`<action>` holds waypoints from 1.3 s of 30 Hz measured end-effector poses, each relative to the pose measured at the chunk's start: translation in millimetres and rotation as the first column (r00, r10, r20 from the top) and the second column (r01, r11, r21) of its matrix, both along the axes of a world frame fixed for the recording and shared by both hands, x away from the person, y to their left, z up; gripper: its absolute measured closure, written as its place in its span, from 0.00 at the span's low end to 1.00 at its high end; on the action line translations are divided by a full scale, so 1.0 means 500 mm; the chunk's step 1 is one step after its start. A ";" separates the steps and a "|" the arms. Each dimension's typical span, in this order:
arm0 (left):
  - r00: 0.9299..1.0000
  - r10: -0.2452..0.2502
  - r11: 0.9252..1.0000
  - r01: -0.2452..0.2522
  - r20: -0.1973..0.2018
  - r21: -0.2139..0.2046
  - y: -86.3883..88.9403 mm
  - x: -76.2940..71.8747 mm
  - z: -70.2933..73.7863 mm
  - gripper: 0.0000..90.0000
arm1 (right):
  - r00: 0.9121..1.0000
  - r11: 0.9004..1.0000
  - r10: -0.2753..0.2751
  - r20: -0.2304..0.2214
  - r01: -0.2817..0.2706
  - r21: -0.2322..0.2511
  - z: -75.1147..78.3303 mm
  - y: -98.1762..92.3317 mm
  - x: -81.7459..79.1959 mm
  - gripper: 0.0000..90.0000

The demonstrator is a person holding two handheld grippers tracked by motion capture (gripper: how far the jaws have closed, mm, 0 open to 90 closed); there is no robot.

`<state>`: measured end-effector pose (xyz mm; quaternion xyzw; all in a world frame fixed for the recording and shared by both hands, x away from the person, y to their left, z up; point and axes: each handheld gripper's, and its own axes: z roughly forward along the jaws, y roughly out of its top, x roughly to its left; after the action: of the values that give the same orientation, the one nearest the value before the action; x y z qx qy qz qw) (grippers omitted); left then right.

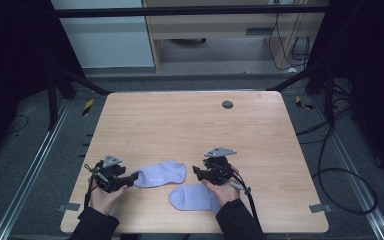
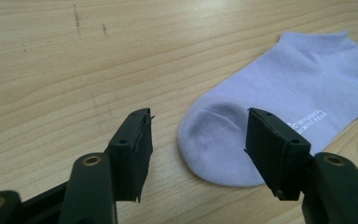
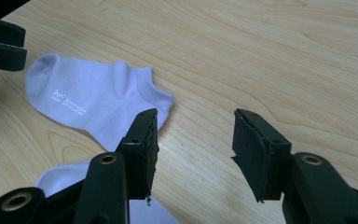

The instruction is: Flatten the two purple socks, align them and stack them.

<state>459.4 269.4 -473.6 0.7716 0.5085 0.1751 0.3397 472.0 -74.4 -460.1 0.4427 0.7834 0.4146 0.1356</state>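
Lavender socks lay apart on the wooden table: upper sock flat, lower sock near the front edge. Left gripper sat at the upper sock's toe, jaws apart, nothing clamped. Right gripper was spread, empty. Pairing looked barely started; grabbing and stacking remained.

Two pale lilac ankle socks are lying flat on the worktop, close together but apart. The far sock, bearing small white lettering, is lying with its toe pointing left. The near sock is sitting toward the front edge.
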 end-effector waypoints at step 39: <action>0.996 -0.012 0.999 0.016 -0.090 0.049 -0.010 0.018 -0.026 0.93 | 0.998 0.990 0.007 -0.065 -0.016 -0.140 -0.071 0.138 0.057 0.93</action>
<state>468.5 264.2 -486.6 0.7904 0.5134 0.1503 0.2986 500.7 -5.4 -495.6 0.4406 0.8171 0.3449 0.1387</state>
